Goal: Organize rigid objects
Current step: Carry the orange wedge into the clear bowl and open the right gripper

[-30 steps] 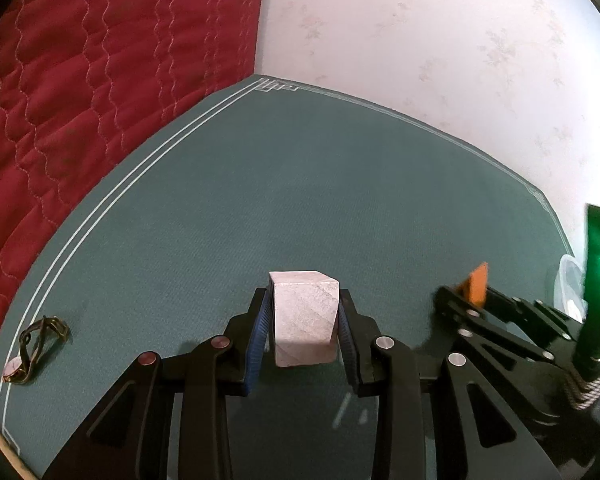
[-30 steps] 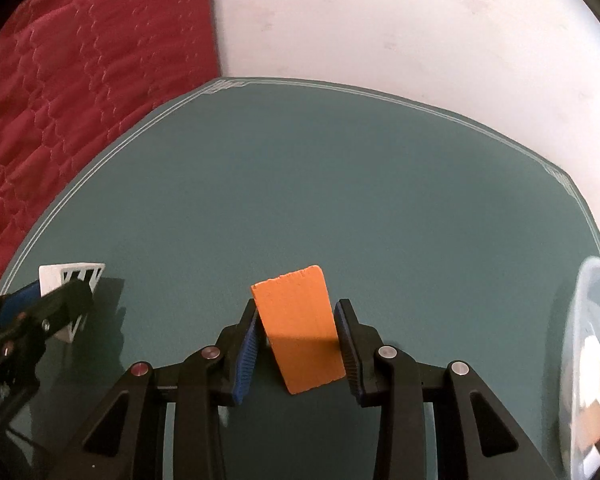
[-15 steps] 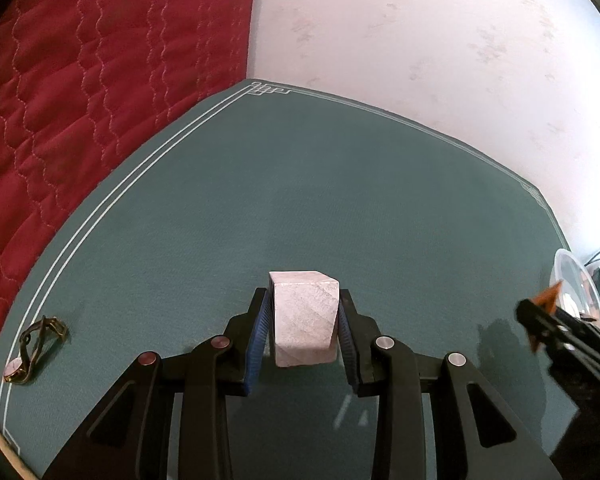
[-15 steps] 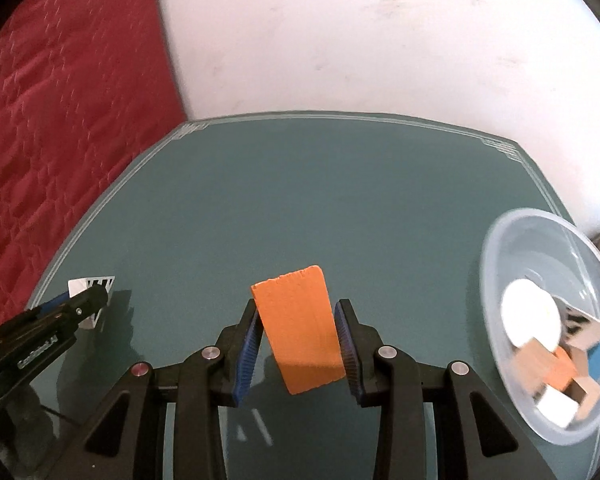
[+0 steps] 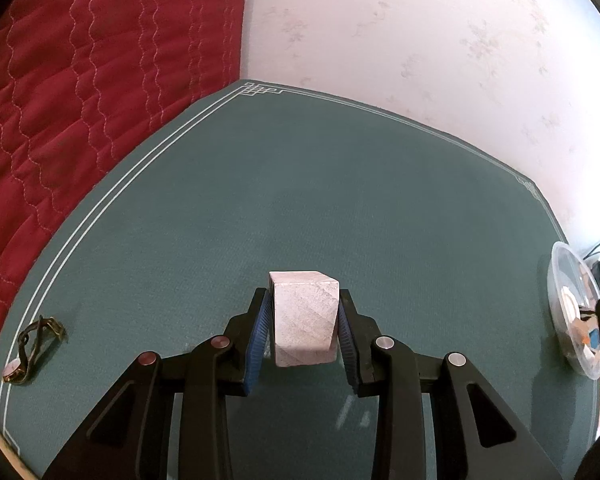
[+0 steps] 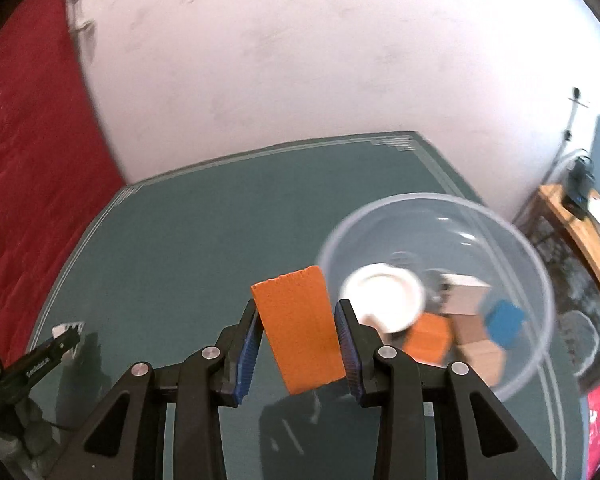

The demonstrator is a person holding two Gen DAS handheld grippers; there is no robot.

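Note:
My left gripper (image 5: 303, 312) is shut on a pale wooden cube (image 5: 304, 320) and holds it above the green table mat (image 5: 300, 200). My right gripper (image 6: 296, 320) is shut on a flat orange block (image 6: 300, 328), held just left of a clear plastic bowl (image 6: 532, 264). The bowl holds a white disc (image 6: 384, 296), an orange block (image 6: 428, 338), a blue block (image 6: 504, 322) and wooden blocks. In the left wrist view the bowl (image 5: 560, 304) sits at the mat's far right, with the right gripper's tip over it.
A wristwatch (image 5: 30, 348) lies near the mat's left edge. A red quilted cover (image 5: 80, 100) lies to the left and a pale wall (image 5: 420, 40) behind. A wooden shelf (image 6: 580, 232) stands beyond the right side of the table.
My right gripper has swung right with the orange block, from mid-table to the bowl's side. My left gripper has held the cube nearly still.

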